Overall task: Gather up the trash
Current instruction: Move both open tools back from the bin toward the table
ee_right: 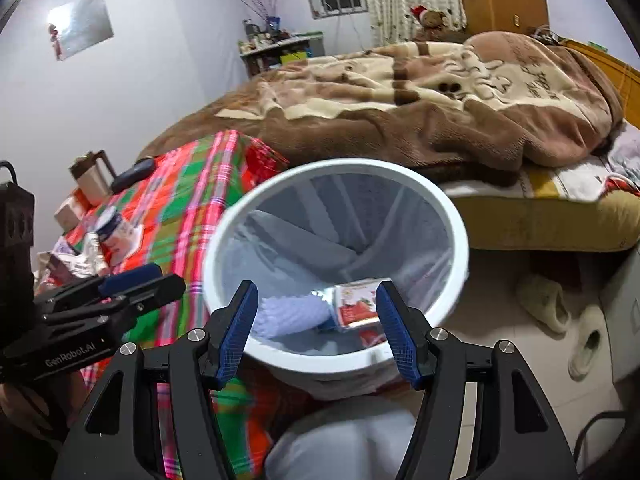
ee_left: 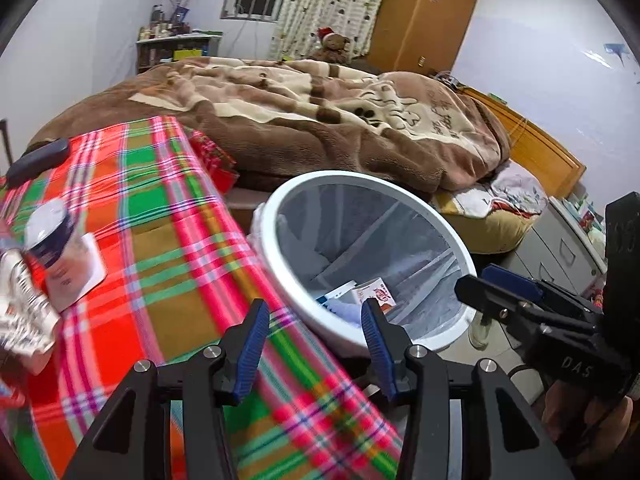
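A white trash bin (ee_left: 280, 208) with a clear liner stands beside the plaid-covered table (ee_left: 160, 208); it also shows in the right wrist view (ee_right: 460, 240). Inside lie a red-and-white snack packet (ee_right: 356, 304), a pale blue crumpled piece (ee_right: 292, 314) and a small carton (ee_left: 378, 292). My left gripper (ee_left: 316, 328) is open and empty over the table edge next to the bin. My right gripper (ee_right: 316, 312) is open and empty above the bin's near rim. On the table lie a crumpled wrapper (ee_left: 20, 308) and a small round container (ee_left: 52, 236).
A black case (ee_left: 38, 160) lies at the table's far end, a mug (ee_right: 90, 178) beyond it. A bed with a brown blanket (ee_left: 320, 120) stands behind. Slippers (ee_right: 560, 312) lie on the floor right of the bin. A grey drawer cabinet (ee_left: 560, 248) stands at right.
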`<state>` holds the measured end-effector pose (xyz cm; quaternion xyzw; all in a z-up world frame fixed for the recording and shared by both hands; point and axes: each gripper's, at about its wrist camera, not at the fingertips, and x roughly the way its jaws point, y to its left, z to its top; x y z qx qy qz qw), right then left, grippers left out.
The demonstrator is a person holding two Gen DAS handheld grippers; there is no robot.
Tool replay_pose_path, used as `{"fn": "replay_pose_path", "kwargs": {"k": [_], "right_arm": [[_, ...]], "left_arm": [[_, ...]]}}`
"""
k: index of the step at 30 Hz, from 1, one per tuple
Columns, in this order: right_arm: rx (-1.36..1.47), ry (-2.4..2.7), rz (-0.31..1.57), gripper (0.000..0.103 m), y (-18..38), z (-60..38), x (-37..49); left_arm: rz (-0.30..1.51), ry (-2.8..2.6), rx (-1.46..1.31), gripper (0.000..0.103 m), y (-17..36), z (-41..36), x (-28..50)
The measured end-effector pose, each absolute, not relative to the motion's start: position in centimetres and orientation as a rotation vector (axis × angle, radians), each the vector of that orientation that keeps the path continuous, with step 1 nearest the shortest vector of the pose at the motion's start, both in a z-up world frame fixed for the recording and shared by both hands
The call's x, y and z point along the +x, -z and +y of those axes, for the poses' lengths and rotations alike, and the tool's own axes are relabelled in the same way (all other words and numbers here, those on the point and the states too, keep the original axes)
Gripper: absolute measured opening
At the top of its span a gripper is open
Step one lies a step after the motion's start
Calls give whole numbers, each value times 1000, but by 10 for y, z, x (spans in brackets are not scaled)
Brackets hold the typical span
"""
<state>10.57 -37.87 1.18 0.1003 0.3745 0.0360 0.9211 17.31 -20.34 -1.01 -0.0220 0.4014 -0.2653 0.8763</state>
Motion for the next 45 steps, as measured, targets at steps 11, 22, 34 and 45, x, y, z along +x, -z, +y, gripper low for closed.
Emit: {"fn": "replay_pose_path", "kwargs": {"k": [11, 22, 34, 45], "right_arm": [[160, -191, 730, 67, -18, -346, 103], [137, -256, 776, 67, -14, -319, 95], [87, -334, 788, 66, -16, -284, 91], [37, -415, 790, 64, -20, -249, 93]], "left_arm": [[822, 443, -102, 48, 6, -152, 149], [802, 359, -127, 48, 10, -111, 125], [780, 267, -157, 48, 8, -72, 104], [759, 159, -199, 48, 2, -30, 90]]}}
